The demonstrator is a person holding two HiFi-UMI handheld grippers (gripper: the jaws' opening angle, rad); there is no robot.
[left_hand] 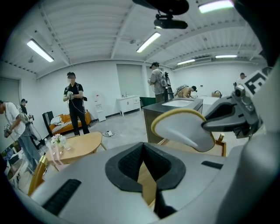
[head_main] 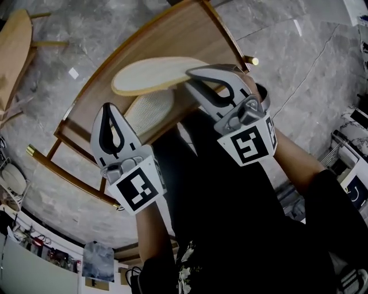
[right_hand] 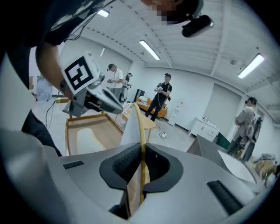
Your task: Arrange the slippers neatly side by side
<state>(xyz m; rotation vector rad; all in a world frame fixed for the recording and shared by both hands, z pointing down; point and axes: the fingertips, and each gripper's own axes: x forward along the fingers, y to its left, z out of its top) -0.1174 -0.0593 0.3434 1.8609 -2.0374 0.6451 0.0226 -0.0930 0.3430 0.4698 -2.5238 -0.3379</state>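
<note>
The pair isn't side by side yet. The right gripper point(head_main: 195, 77) pinches one slipper point(head_main: 155, 74) by its rim and holds it in the air above the table point(head_main: 190, 17) (in the right gripper view it stands edge-on between the jaws). The second slipper point(head_main: 150, 109) lies flat on the table, partly under the raised one. The left gripper point(head_main: 110, 112) has its jaws pressed together on nothing and hangs just beside that slipper.

Left to do, I judge: set the held slipper down next to its mate, facing the same way, though which end is the toe is hard to tell here.

The table is wooden with a raised rim, on a grey marbled floor point(head_main: 299, 69). Around it is a bright open room with several people point(left_hand: 75, 103) standing about.
</note>
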